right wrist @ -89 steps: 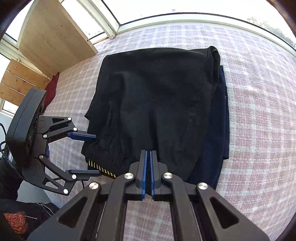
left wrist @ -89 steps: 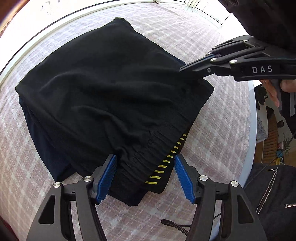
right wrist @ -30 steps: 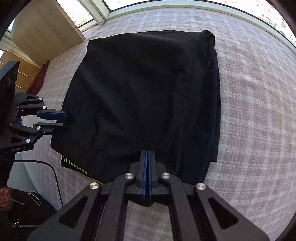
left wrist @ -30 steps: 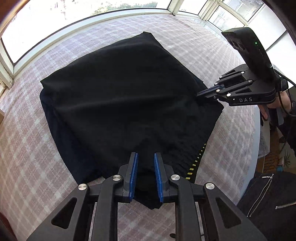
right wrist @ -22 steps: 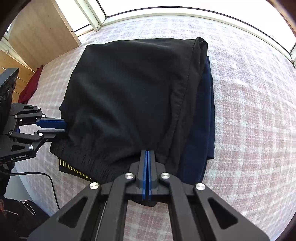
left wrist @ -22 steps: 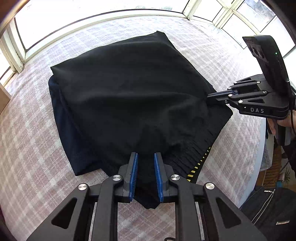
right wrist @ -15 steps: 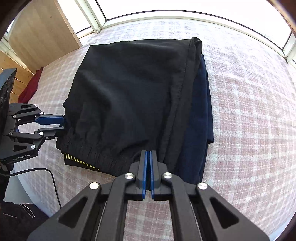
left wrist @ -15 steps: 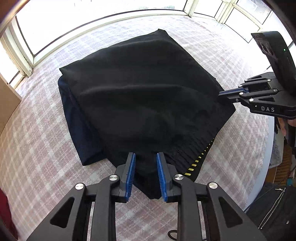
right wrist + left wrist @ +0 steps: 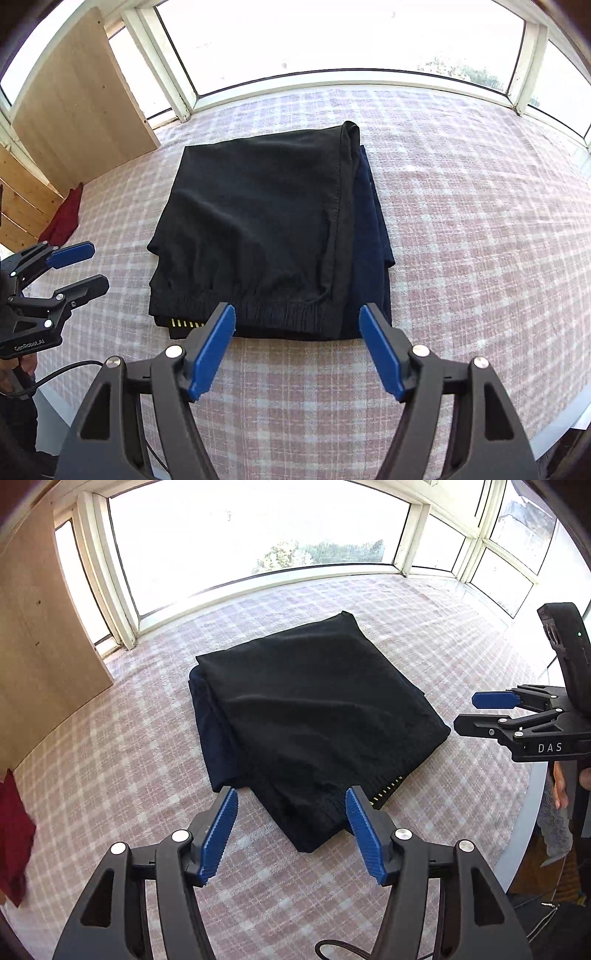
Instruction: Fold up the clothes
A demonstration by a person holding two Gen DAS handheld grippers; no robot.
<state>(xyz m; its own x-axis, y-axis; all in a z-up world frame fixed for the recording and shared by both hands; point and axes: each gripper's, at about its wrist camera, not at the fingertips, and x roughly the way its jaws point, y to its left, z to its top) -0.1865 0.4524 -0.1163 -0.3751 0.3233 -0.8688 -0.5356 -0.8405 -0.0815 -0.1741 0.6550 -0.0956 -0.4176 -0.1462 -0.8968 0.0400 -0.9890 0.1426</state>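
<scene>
A folded black garment [image 9: 314, 716] [image 9: 258, 236] lies flat on the checked tablecloth, its ribbed waistband with a yellow-striped tag [image 9: 184, 324] facing me. Under it a dark navy garment [image 9: 369, 236] [image 9: 210, 734] shows along one side. My left gripper [image 9: 291, 830] is open and hangs just short of the near corner of the pile, touching nothing. My right gripper [image 9: 297, 347] is open too, lifted back from the waistband edge with nothing between its blue pads. Each gripper also shows in the other's view, the right gripper [image 9: 480, 712] and the left gripper [image 9: 81, 269], both clear of the cloth.
The pink checked tablecloth [image 9: 480, 240] covers a round table by bay windows. A red cloth [image 9: 62, 218] [image 9: 11, 834] lies at the left edge near a wooden panel [image 9: 81, 96]. A cable [image 9: 66, 369] hangs below the left gripper. A hand [image 9: 561, 790] holds the right gripper.
Both grippers opened and let go of the black garment, then drew back and up from it. The pile now lies flat and still on the table.
</scene>
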